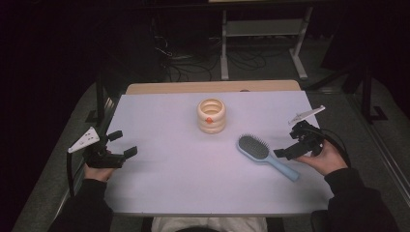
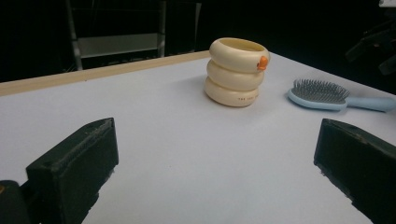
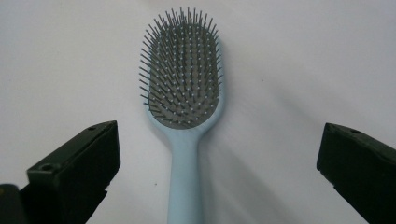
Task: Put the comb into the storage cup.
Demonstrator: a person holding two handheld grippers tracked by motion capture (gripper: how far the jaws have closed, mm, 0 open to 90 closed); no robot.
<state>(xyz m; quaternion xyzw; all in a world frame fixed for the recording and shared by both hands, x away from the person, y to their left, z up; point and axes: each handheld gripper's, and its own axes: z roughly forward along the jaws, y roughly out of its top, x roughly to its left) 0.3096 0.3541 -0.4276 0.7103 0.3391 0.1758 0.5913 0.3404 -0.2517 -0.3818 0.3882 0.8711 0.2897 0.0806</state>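
Both grippers gape released: right gripper (image 1: 290, 151) straddles hairbrush (image 3: 184, 98) handle untouched; left gripper (image 1: 121, 145) faces ringed holder (image 2: 237, 72).

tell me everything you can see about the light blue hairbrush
The light blue plastic paddle hairbrush lies flat on the white table, bristles up. Its oval head holds a grey pad of thin dark pins with pale tips; the straight handle points toward the right gripper, whose open jaws stand on either side of the handle without touching it.
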